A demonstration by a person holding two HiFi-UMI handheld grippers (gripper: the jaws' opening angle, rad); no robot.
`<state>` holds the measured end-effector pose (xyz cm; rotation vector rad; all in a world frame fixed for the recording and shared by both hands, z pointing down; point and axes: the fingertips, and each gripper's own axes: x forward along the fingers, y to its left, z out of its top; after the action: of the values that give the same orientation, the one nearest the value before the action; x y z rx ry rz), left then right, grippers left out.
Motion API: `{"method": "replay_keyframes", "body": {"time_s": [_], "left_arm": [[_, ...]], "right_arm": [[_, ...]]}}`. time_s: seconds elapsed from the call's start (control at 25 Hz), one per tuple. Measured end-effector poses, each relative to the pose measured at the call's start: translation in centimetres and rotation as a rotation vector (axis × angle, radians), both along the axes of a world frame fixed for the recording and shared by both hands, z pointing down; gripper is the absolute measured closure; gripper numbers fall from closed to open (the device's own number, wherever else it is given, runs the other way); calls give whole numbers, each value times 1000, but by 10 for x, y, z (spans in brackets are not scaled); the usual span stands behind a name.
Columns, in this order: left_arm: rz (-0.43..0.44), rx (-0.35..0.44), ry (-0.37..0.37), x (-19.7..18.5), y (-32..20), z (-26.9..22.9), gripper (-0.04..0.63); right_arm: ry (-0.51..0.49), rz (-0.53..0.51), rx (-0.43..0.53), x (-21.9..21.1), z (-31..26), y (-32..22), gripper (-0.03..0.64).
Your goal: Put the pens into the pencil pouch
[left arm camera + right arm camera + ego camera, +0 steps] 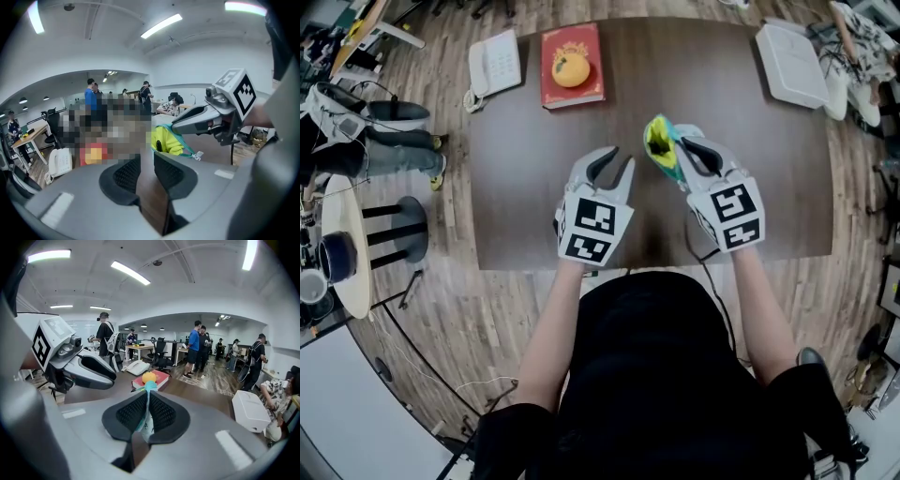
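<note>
The pencil pouch (659, 147), teal outside and yellow-green inside, hangs above the brown table (534, 169) with its mouth open. My right gripper (677, 150) is shut on its teal edge (146, 416). In the left gripper view the pouch (171, 140) shows a dark pen end (158, 146) inside its mouth, with the right gripper (199, 121) just above it. My left gripper (616, 162) is held up beside the pouch, to its left, jaws apart with nothing between them; only table shows in the gap (146, 164). No loose pens show on the table.
A red book (572, 56) with an orange toy (571, 69) on it lies at the table's far edge, a white phone (494, 64) to its left. A white box (792, 64) sits at the far right corner. A stool (394, 225) stands left of the table.
</note>
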<state>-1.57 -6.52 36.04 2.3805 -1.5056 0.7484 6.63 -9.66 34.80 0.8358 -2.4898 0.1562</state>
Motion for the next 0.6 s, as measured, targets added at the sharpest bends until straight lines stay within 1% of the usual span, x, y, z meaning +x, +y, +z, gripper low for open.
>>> {"method": "replay_keyframes", "body": {"time_s": [0.16,0.6], "left_arm": [[-22,41,20,-7,-3,-15,523],[-86,133,14,-31,-5,-52,550]], "right_arm": [[-17,1,40,-3,-17,-5,591],[-34,-17,129,-11,-52,-2,592]]}}
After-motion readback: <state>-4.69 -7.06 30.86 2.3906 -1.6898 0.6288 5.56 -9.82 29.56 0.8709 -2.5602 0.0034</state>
